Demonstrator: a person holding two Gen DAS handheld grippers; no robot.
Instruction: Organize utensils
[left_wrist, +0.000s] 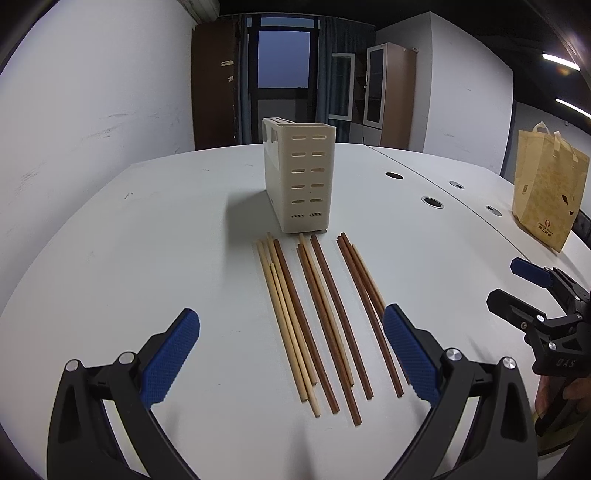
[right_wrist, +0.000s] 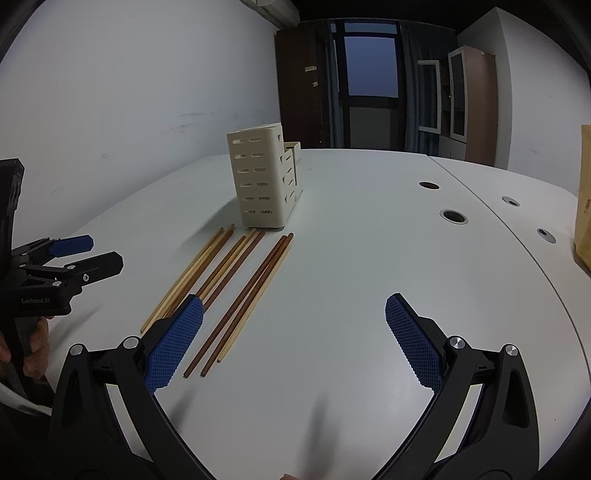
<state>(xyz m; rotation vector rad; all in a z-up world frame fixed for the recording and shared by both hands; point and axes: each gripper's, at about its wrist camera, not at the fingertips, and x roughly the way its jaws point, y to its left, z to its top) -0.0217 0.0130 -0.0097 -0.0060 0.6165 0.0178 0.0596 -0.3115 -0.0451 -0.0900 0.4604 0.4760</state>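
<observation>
Chopsticks (left_wrist: 317, 325) lie before the holder (left_wrist: 301, 181); bare tabletop (right_wrist: 369, 258) extends rightward. Left tool (left_wrist: 291, 354) and right tool (right_wrist: 294, 341) hover, both spread, empty.

Bare worktop (right_wrist: 351, 280) lies open right of the chopsticks (left_wrist: 314, 317); the cream holder (left_wrist: 301, 177) blocks their far ends, seemingly almost touching.

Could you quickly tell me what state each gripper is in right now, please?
Left gripper: open, holding nothing, above the chopsticks.
Right gripper: open, holding nothing, over the bare table.
</observation>
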